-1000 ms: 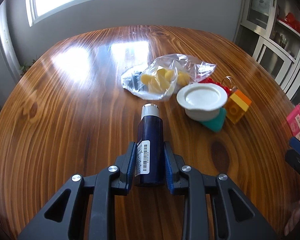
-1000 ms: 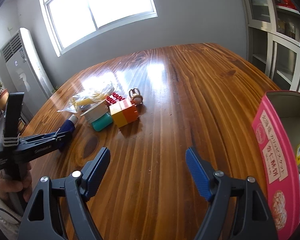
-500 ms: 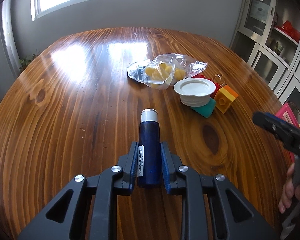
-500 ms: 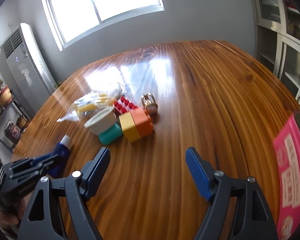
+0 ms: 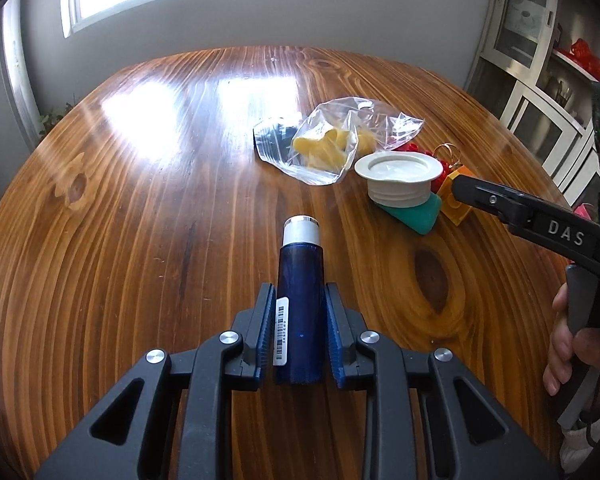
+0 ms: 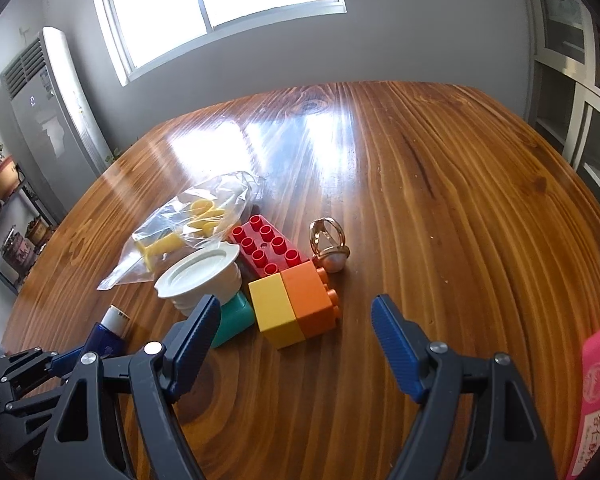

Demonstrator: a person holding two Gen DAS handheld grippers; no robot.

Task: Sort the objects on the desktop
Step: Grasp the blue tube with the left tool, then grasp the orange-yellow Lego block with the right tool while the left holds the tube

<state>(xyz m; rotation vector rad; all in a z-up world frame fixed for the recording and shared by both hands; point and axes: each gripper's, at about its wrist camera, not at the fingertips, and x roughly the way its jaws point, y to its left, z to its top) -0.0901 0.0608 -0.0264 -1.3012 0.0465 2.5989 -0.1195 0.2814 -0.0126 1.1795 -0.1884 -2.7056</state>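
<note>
The dark blue bottle with a silver cap [image 5: 301, 300] is pinched by the left gripper [image 5: 298, 330]. The right gripper [image 6: 296, 336] is held spread, empty, near the yellow-and-orange toy block [image 6: 294, 308].

Bottle [image 5: 301, 280] nearest on counter [image 5: 140, 240] — bag [image 5: 328, 140] behind it, cap [image 5: 398, 178] right of bag, blocks [image 6: 292, 308] and ring [image 6: 330, 246] beyond.

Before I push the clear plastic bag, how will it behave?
The clear plastic bag looks thin and crumpled, so it would probably fold rather than slide stiffly. The yellow pieces inside lie loose and may shift. It seems light.
</note>
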